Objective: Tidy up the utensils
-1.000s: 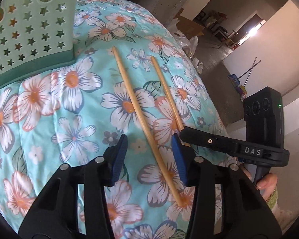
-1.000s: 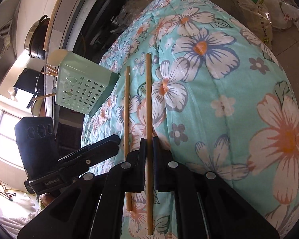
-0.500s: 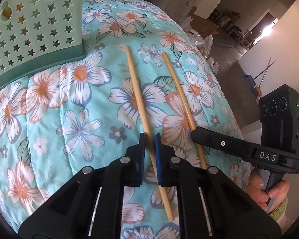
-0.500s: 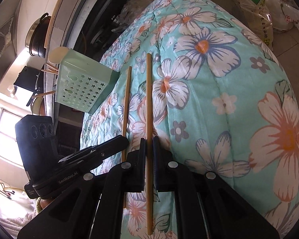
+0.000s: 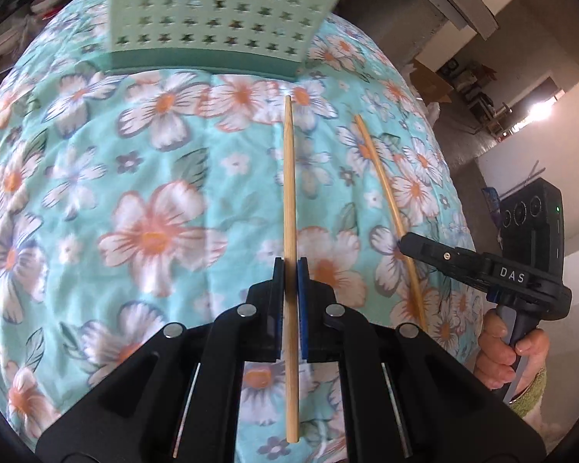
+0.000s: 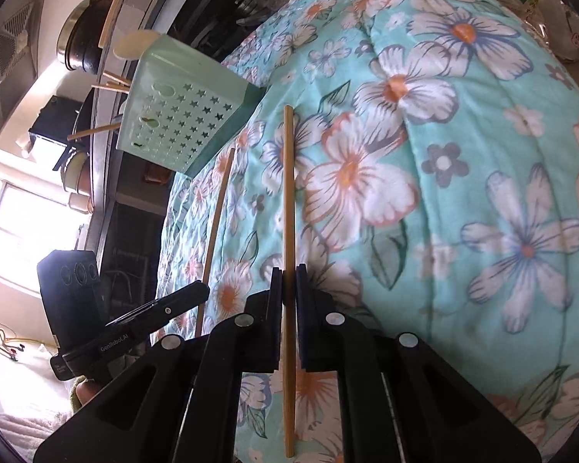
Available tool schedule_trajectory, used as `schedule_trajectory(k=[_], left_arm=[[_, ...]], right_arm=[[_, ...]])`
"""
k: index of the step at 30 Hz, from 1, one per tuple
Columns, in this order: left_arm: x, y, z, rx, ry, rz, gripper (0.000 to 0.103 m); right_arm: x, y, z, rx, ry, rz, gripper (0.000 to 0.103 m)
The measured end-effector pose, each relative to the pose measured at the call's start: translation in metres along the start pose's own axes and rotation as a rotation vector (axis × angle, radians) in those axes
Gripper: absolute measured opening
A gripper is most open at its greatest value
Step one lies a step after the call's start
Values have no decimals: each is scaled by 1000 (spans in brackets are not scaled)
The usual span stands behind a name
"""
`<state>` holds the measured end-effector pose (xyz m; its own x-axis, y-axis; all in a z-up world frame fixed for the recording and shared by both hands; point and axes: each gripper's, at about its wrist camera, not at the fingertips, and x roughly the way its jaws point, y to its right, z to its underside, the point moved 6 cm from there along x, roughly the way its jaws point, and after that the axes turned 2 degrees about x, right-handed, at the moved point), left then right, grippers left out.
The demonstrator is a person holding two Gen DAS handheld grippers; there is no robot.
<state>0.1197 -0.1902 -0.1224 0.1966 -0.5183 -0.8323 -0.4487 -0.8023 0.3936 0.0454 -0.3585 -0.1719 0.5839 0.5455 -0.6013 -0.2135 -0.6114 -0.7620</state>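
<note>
Chopsticks — two wooden ones, each pinched in its own gripper. Left gripper (image 5: 290, 266) has its fingers clamped on the left chopstick (image 5: 289, 177); the jaws have just been closing, and the stick now sits between the pads, its far tip aimed at the foot of the holder. Right gripper (image 6: 289, 274) is clenched on the right chopstick (image 6: 288, 193), gripped below mid-length, a long stretch sticking out ahead. Both sticks look raised a little off the quilt, though how far can't be told. In the left view the right gripper's stick runs off to the side, near but apart from the left one, roughly parallel.

Step in hand, as I judge it: both picks made, carry toward the holder starting. Next move calls for tipping each stick upright and dropping it through the open top of the green holder (image 6: 177, 115) — the mouth faces away from the cameras, so the tips need to clear its rim. Risk: a thin round stick could swivel in the pads.

Holder is mint plastic with star cut-outs, stands near the edge of the floral quilt (image 5: 143, 177); more chopsticks (image 6: 110, 81) poke out of it. The quilt is turquoise with white-orange flowers, padded, uneven. Beyond: dark pot (image 6: 79, 34) on a counter, bright window, cluttered concrete room.
</note>
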Motion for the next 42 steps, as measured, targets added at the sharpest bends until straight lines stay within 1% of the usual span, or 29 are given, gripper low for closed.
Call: schedule_trajectory(k=[3, 5, 9, 11, 13, 15, 16, 18, 20, 23, 29, 34, 38, 42], left_arm=[[-13, -28, 2, -85, 29, -14, 6], [-18, -39, 2, -121, 49, -23, 6], [-25, -49, 4, -118, 70, -70, 6], [-25, -50, 2, -99, 66, -90, 7], [-24, -52, 1, -82, 57, -83, 12], [-24, -52, -3, -60, 55, -85, 22], [-24, -52, -6, -45, 56, -87, 23], [-25, -51, -12, -9, 59, -100, 30], [-26, -50, -19, 33, 62, -114, 35], [-24, -49, -31, 86, 64, -133, 36], [-13, -48, -55, 181, 66, -176, 36], [-3, -45, -75, 223, 64, -174, 36], [11, -47, -80, 226, 25, -172, 36], [19, -49, -81, 237, 17, -184, 34]], right_arm=[[13, -15, 6, -31, -31, 1, 7], [22, -25, 9, -63, -46, 19, 7], [35, -39, 11, -115, -68, 65, 7], [39, -43, 11, -135, -78, 94, 7], [42, -47, 11, -147, -83, 118, 8], [43, -50, 10, -158, -89, 135, 9], [43, -52, 9, -161, -91, 144, 10], [44, -54, 4, -170, -95, 155, 17], [44, -55, -2, -183, -90, 171, 22], [46, -60, -13, -205, -80, 200, 25], [58, -73, -38, -267, -67, 262, 25], [71, -84, -56, -334, -50, 318, 25], [81, -85, -65, -376, -49, 365, 25], [87, -86, -67, -403, -45, 387, 25]])
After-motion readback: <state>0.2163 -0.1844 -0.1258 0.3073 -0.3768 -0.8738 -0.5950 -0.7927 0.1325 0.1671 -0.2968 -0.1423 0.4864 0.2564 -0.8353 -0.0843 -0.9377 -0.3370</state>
